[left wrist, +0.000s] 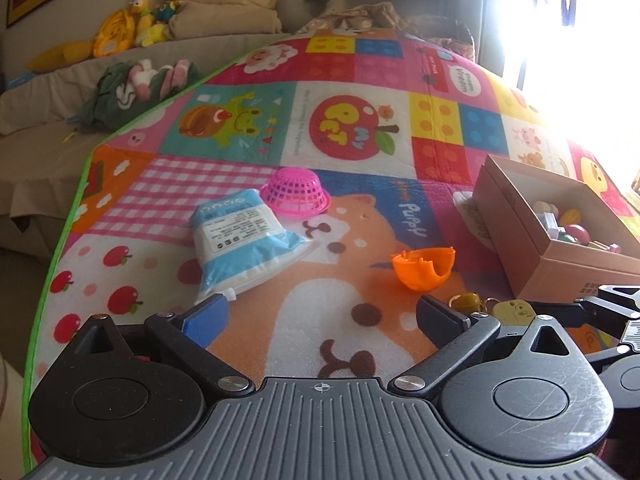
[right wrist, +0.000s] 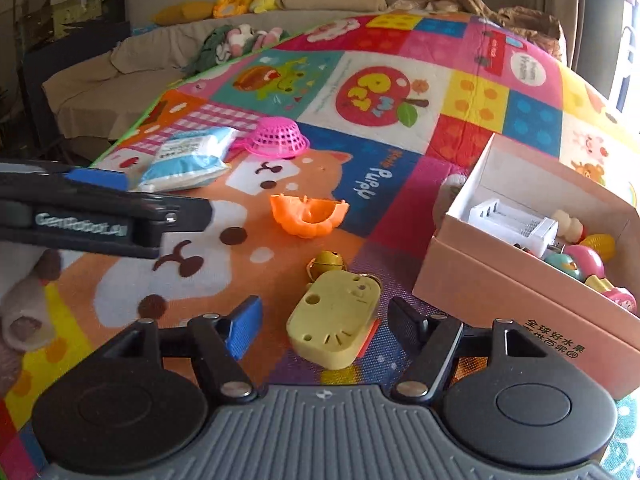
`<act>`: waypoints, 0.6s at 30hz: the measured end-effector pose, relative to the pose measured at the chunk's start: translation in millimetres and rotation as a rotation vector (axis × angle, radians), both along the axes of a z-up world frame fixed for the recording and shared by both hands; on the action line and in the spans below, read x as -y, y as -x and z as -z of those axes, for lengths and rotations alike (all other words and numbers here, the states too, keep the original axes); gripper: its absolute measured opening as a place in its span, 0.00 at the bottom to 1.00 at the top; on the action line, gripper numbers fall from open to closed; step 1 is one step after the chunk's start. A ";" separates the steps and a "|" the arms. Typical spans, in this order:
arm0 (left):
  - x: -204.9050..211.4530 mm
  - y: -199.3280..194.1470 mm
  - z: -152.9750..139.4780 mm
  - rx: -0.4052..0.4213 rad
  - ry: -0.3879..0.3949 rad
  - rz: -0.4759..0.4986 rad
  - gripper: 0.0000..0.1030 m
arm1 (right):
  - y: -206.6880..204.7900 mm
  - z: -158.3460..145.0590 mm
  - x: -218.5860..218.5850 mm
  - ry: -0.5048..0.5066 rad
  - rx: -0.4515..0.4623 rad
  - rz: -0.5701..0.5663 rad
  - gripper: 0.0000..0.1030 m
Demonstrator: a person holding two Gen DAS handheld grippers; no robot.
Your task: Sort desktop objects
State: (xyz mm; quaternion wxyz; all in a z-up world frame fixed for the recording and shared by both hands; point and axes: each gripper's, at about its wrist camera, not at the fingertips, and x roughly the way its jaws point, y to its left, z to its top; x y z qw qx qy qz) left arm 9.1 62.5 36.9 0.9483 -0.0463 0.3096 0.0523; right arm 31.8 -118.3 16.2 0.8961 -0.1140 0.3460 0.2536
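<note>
My right gripper (right wrist: 326,320) is open, its fingers either side of a yellow cat-face toy (right wrist: 334,326) with a small gold bell (right wrist: 326,264) on the play mat. My left gripper (left wrist: 320,316) is open and empty above the mat; it also shows in the right wrist view (right wrist: 120,196). An orange half-shell toy (left wrist: 424,270) (right wrist: 306,216), a blue-white pouch (left wrist: 244,248) (right wrist: 192,158) and an upturned pink basket (left wrist: 296,192) (right wrist: 278,142) lie farther off. The yellow toy (left wrist: 514,312) shows at the left view's right.
A cardboard box (right wrist: 500,292) (left wrist: 520,216) holding several small toys stands at the right. The colourful play mat (right wrist: 384,92) covers the surface, its green edge (left wrist: 60,248) at the left. A sofa with plush toys (left wrist: 132,24) is behind.
</note>
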 end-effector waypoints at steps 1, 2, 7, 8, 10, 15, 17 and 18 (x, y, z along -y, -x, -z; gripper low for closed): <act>-1.5 1.8 0.4 -0.001 0.003 0.000 1.00 | -2.7 1.5 -0.8 0.009 -0.010 0.011 0.62; -2.2 3.2 1.3 -0.003 0.006 0.002 1.00 | -3.5 2.8 0.5 0.016 -0.022 0.006 0.48; 1.8 0.9 7.6 -0.016 0.029 0.023 1.00 | 17.1 -15.1 24.1 -0.004 0.017 -0.028 0.47; 4.2 1.1 8.0 -0.017 0.032 0.034 1.00 | 23.1 -23.4 33.7 -0.027 0.030 -0.031 0.47; 8.6 2.6 8.7 -0.016 0.032 0.056 1.00 | 34.1 -36.7 52.5 -0.068 0.048 -0.032 0.47; 17.6 2.0 11.6 -0.028 0.032 0.080 1.00 | 50.4 -46.0 105.8 -0.062 0.116 0.096 0.40; 22.7 0.6 13.0 -0.035 0.027 0.093 1.00 | 46.6 -33.9 123.4 -0.057 0.086 0.163 0.37; 25.4 -0.2 13.4 -0.037 0.023 0.099 1.00 | 44.9 -27.2 129.2 -0.052 0.070 0.190 0.36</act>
